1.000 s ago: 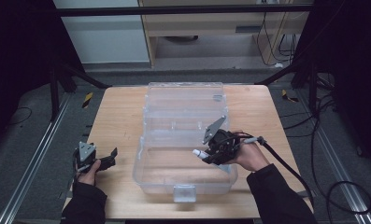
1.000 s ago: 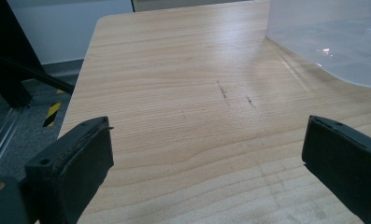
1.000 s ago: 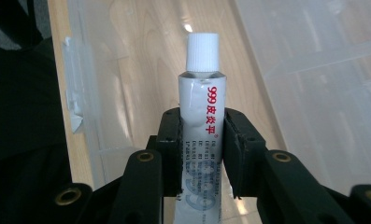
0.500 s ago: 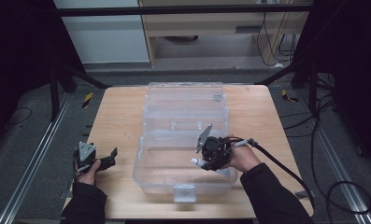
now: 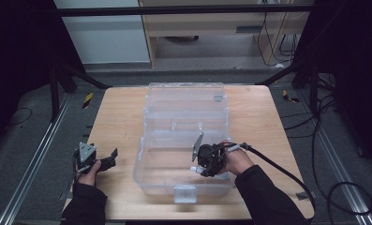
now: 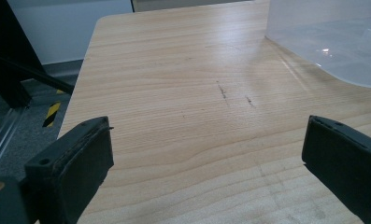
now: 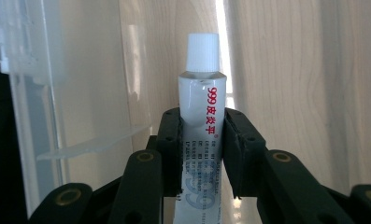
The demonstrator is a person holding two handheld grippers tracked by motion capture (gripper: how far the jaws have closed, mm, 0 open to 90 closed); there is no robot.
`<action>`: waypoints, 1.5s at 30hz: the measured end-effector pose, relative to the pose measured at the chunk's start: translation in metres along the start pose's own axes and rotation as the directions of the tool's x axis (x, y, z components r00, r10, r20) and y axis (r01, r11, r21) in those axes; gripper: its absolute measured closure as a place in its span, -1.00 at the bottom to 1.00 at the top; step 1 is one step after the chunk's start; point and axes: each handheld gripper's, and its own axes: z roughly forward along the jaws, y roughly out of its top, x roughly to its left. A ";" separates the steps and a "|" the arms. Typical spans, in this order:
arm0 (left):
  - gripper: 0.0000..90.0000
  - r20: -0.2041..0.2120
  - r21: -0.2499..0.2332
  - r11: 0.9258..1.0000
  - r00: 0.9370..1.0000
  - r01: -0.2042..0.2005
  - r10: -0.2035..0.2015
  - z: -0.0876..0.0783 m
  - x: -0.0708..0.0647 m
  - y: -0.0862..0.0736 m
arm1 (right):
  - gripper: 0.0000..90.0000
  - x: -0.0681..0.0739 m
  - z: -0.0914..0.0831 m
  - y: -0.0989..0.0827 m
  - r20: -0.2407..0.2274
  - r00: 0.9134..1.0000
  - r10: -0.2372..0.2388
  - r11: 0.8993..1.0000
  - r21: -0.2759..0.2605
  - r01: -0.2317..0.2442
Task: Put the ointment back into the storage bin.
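A clear plastic storage box [image 5: 146, 159] lies open on the wooden table [image 5: 113, 117], its lid [image 5: 186, 101] flat behind it. My right gripper [image 5: 196, 168] is low inside the box near its right wall, shut on a white ointment tube [image 7: 203, 121] with red print and a white cap. The tube [image 5: 193, 168] points left in the high view. My left gripper [image 5: 106, 159] rests at the table's front left, held by a hand, its jaws open with bare wood between them [image 6: 206, 154]. The box's corner [image 6: 332, 42] shows at the upper right of the left gripper view.
A latch tab [image 5: 185, 193] sticks out of the box's front wall. Metal rails [image 5: 31, 164] and cables [image 5: 333, 187] run along the floor on both sides of the table. A cabinet [image 5: 207, 23] stands behind it.
My right gripper has moved down and leftward into the box with the tube in it. The left gripper has stayed where it was.
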 end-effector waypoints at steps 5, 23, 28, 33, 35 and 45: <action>-0.97 0.000 0.000 1.000 1.000 0.001 -0.001 0.000 0.000 0.000 | 0.55 0.000 0.007 0.000 0.003 1.000 -0.002 1.000 0.022 0.002; -0.97 0.000 0.001 1.000 1.000 0.000 0.000 0.000 0.000 0.000 | 0.55 -0.002 0.026 -0.002 -0.001 1.000 -0.020 0.997 0.075 0.020; -0.97 0.001 0.000 1.000 1.000 0.000 0.000 0.000 0.000 0.000 | 0.54 -0.002 0.030 -0.002 -0.005 1.000 -0.019 0.996 0.086 0.019; -0.97 0.001 0.001 1.000 1.000 0.001 -0.001 0.000 0.000 0.000 | 0.54 -0.002 0.033 -0.002 -0.004 1.000 -0.023 0.995 0.099 0.024; -0.97 0.001 0.001 1.000 1.000 0.001 -0.001 0.000 0.000 0.000 | 0.54 -0.002 0.033 -0.002 -0.004 1.000 -0.016 0.995 0.103 0.016; -0.97 0.001 0.001 1.000 1.000 0.001 -0.001 0.000 0.000 0.000 | 0.51 -0.001 0.035 -0.001 -0.021 1.000 0.003 0.992 0.128 0.000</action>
